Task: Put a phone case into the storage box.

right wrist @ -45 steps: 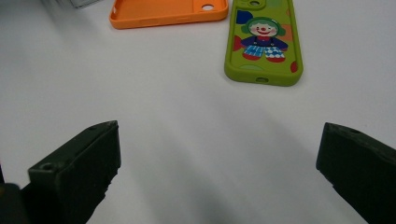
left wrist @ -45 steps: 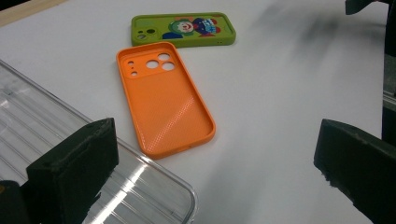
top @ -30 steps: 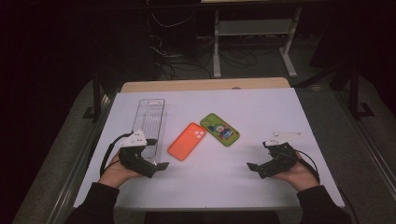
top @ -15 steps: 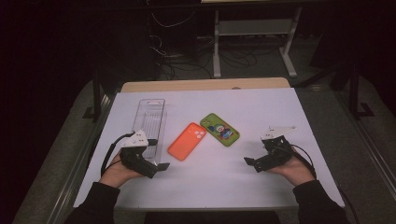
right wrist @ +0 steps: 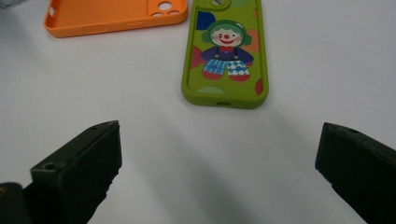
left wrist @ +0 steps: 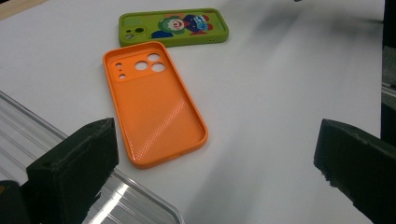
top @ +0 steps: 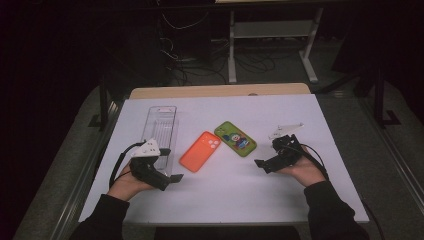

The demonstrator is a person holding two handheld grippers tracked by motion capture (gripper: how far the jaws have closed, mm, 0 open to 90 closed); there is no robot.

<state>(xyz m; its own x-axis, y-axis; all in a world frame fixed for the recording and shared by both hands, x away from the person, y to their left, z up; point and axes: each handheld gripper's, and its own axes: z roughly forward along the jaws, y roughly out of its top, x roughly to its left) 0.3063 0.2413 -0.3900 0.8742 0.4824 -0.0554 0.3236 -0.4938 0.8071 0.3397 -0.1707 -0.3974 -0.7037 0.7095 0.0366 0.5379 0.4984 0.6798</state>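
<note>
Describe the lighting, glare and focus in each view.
High view: the white table is brightly lit and the room behind is dark. Left gripper view: glare streaks on the clear plastic tray, a sheen on the orange phone case, near jaws soft. Right gripper view: the green clown phone case is fairly sharp, with faint shadows ahead of the blurred jaws.

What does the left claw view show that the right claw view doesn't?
Left claw view alone: the ribbed edge of the clear plastic tray at lower left, and the whole orange phone case, lying hollow side up with its camera cutouts toward the far end. Right claw view alone: the clown picture on the green phone case seen close and head-on, with the port slot in its near edge. Both: the two cases side by side on the white table, and a pair of black jaws standing wide apart with nothing between them.
</note>
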